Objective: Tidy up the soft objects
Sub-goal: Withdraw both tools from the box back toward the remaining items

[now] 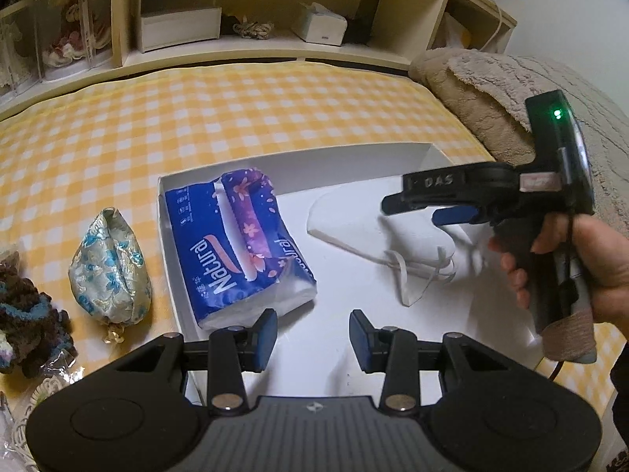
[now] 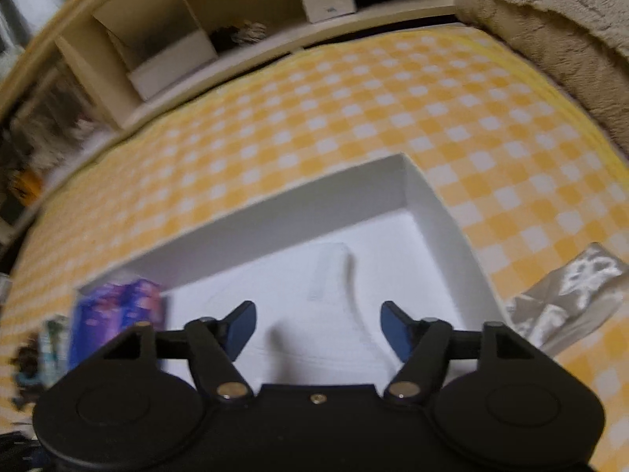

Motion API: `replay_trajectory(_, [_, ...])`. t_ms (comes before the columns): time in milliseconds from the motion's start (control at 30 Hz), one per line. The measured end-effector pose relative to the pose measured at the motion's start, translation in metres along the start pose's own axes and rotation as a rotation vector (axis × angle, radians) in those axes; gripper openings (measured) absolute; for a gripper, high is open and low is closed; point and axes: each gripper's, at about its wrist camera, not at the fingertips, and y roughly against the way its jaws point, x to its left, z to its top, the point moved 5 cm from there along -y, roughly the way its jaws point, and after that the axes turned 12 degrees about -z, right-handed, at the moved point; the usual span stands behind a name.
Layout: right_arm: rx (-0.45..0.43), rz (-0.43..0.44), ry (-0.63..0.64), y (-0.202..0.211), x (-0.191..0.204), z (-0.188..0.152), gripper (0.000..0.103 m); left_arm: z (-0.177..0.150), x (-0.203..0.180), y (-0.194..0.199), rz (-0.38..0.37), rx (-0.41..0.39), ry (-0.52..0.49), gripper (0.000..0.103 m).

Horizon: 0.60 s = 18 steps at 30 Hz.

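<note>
A white box lies on the yellow checked bedcover. Inside it lie a blue tissue pack at the left and a white face mask at the right. My left gripper is open and empty above the box's near part. My right gripper is open and empty, hovering over the mask; it also shows in the left wrist view, held by a hand. A brocade pouch and dark knitted yarn items lie left of the box.
A beige fluffy blanket is piled at the right. A silvery patterned packet lies right of the box. A headboard shelf with small boxes and a doll stands behind the bed.
</note>
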Motion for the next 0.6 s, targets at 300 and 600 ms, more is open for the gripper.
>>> replay_trajectory(300, [0.055, 0.144, 0.105, 0.004, 0.041, -0.014, 0.072, 0.000, -0.003, 0.004, -0.004, -0.012, -0.016, 0.042])
replay_trajectory(600, [0.014, 0.133, 0.111, 0.021, 0.044, -0.011, 0.064, 0.000, -0.003, 0.018, 0.016, -0.041, -0.011, 0.043])
